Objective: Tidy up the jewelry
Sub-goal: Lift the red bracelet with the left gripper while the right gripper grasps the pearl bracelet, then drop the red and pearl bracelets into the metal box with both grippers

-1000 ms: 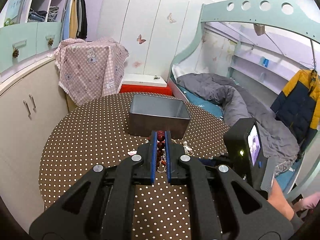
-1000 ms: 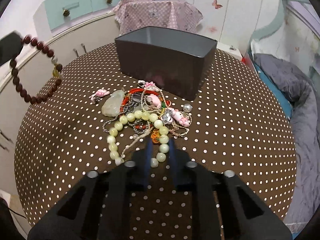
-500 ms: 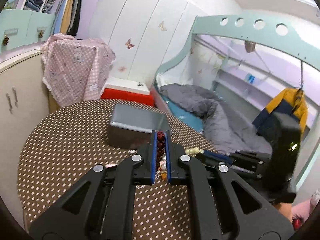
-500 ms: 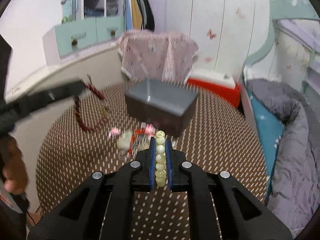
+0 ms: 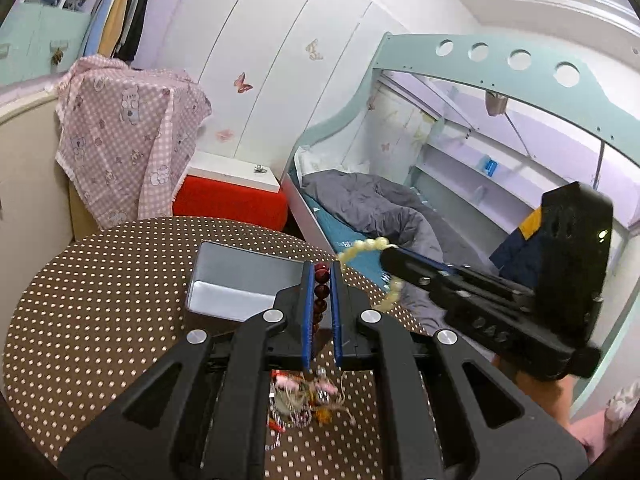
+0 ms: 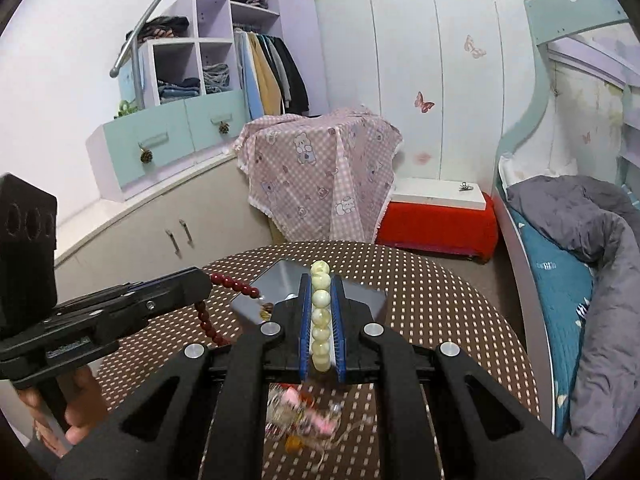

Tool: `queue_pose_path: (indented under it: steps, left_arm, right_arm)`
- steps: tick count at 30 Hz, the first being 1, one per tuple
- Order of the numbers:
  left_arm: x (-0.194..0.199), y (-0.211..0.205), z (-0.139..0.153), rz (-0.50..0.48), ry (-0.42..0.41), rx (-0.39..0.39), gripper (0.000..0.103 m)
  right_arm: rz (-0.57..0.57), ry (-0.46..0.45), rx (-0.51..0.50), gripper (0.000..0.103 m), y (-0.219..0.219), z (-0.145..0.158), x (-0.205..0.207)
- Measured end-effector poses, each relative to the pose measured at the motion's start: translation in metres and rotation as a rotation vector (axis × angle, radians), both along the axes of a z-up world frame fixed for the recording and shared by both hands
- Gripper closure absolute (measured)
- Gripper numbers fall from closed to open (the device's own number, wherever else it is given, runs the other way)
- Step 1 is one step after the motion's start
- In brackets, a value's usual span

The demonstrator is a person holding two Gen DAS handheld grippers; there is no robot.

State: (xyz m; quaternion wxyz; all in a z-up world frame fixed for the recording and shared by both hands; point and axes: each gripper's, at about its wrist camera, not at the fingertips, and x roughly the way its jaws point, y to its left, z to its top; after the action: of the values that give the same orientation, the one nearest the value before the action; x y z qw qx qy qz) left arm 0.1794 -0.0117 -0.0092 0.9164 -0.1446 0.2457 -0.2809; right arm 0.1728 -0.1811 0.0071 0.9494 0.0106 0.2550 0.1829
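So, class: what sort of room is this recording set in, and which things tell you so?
Most likely a child's bedroom: a bunk bed with a grey duvet, an open wardrobe of hanging clothes, and butterfly stickers on the wall.

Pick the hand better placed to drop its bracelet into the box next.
Left, narrowly. The left gripper holds the red bracelet with its fingertips over the box opening. The right gripper holds the pale bracelet, also near it. Either could likely go first.
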Motion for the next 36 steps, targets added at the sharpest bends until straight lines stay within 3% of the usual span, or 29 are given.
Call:
queue_pose_path:
  steps: [6,15,18,20,23,26,29,32,36]
  left_arm:
    - [0.024,-0.004,-0.018,0.029,0.044,0.019,0.095]
    - [0.035,-0.002,-0.035,0.025,0.103,0.002,0.095]
    - [0.035,0.000,-0.032,0.030,0.096,-0.004,0.095]
    - [0.035,0.003,-0.029,0.041,0.087,-0.014,0.095]
    - [0.036,0.009,-0.026,0.096,0.076,-0.014,0.095]
    - [0.037,0.011,-0.026,0.090,0.080,-0.035,0.095]
    - [0.035,0.006,-0.024,0.065,0.071,-0.039,0.095]
    - [0.031,-0.002,-0.022,0.025,0.061,-0.041,0.095]
    - [0.032,-0.009,-0.022,0.002,0.064,-0.027,0.095]
  right_arm:
    - [0.025,0.084,-0.008,0.095,0.012,-0.030,0.033]
    - [0.071,0.171,0.004,0.093,0.017,-0.051,0.038]
    - [0.105,0.166,0.036,0.085,0.016,-0.046,0.033]
    - [0.133,0.159,0.036,0.073,0.018,-0.042,0.028]
    - [0.181,0.161,0.037,0.073,0.023,-0.037,0.014]
    - [0.248,0.200,0.029,0.072,0.031,-0.040,0.001]
    - [0.243,0.215,0.007,0.070,0.042,-0.047,0.002]
    - [0.245,0.201,0.017,0.062,0.052,-0.050,0.009]
    - [0.201,0.177,0.089,0.062,0.046,-0.044,0.022]
